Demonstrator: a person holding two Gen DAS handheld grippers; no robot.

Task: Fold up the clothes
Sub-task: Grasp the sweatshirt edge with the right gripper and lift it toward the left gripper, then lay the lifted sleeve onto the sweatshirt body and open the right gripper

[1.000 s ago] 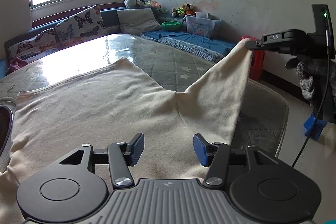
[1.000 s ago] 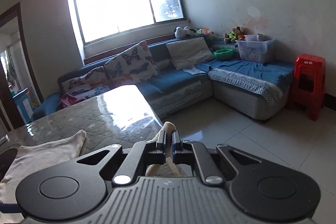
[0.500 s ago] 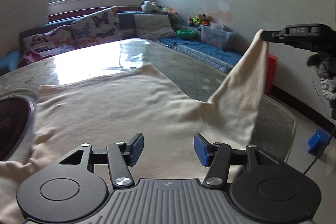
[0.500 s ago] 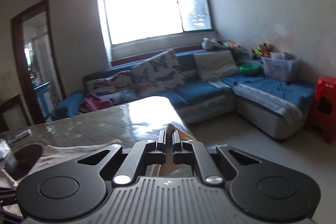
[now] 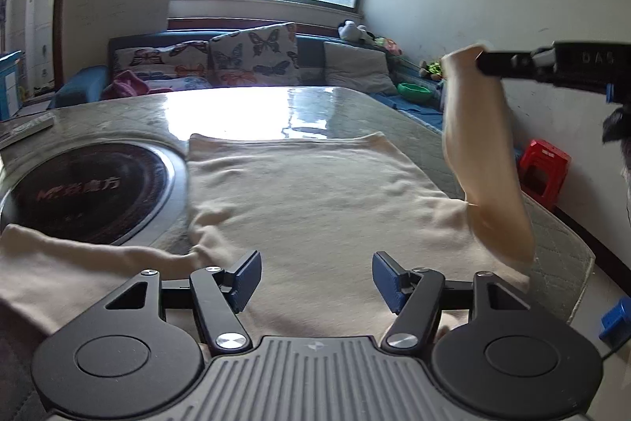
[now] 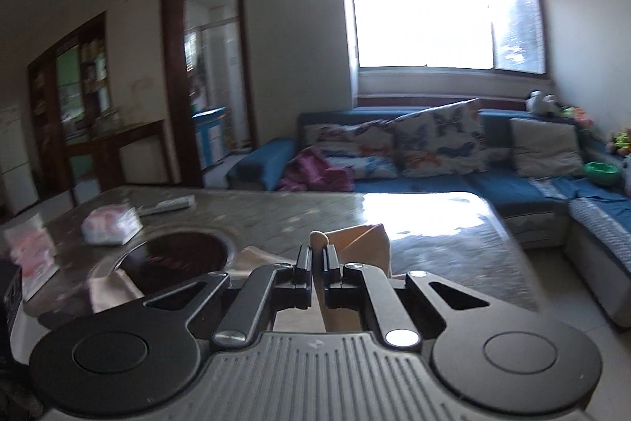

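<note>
A cream garment (image 5: pixel 315 200) lies spread flat on the table (image 5: pixel 252 109). Its left sleeve drapes across the black round cooktop (image 5: pixel 83 184). My left gripper (image 5: pixel 315 279) is open and empty, hovering just above the garment's near edge. My right gripper (image 6: pixel 318 257) is shut on the garment's right sleeve end (image 6: pixel 318 237). In the left wrist view the right gripper (image 5: pixel 485 60) holds that sleeve (image 5: pixel 481 160) lifted high above the table's right side, and the sleeve hangs down to the garment body.
A blue sofa (image 6: pixel 434 180) with butterfly cushions (image 5: pixel 252 54) runs behind the table. A red stool (image 5: pixel 544 168) stands on the floor at the right. A tissue pack (image 6: pixel 110 223) and a remote (image 6: pixel 165 206) lie on the table's far left.
My right gripper has swung the lifted sleeve leftward and inward over the table. Both cameras have turned left, so the cooktop and the doorway have come into view. The left gripper stays open.
</note>
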